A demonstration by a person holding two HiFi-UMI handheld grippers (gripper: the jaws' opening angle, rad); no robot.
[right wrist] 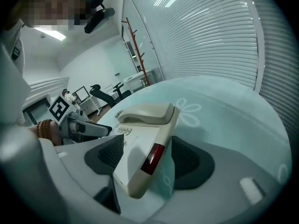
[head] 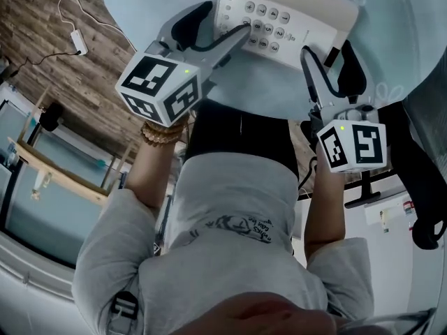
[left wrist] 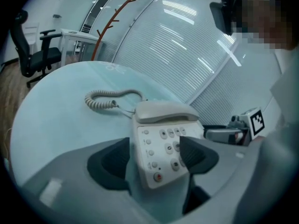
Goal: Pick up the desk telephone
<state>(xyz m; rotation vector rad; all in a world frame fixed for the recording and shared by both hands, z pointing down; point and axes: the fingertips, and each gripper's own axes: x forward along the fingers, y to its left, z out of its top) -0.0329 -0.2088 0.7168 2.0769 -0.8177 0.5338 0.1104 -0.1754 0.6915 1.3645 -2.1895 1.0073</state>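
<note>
A cream desk telephone (head: 279,19) lies on the round pale-blue table (head: 391,33), its handset (left wrist: 166,111) in the cradle and its coiled cord (left wrist: 105,99) trailing behind. My left gripper (head: 216,30) stands open with the phone's keypad corner (left wrist: 161,148) between its jaws; the left pad is clear of it. My right gripper (head: 332,61) is open too, straddling the phone's other side (right wrist: 140,143), where a red light (right wrist: 152,157) shows. Neither pair of pads presses on the phone.
A black office chair (left wrist: 35,55) and a red coat stand (left wrist: 117,20) stand beyond the table, before a wall of blinds (right wrist: 210,36). A white adapter with its cable (head: 77,40) lies on the wooden floor. The person's torso (head: 230,208) fills the near side.
</note>
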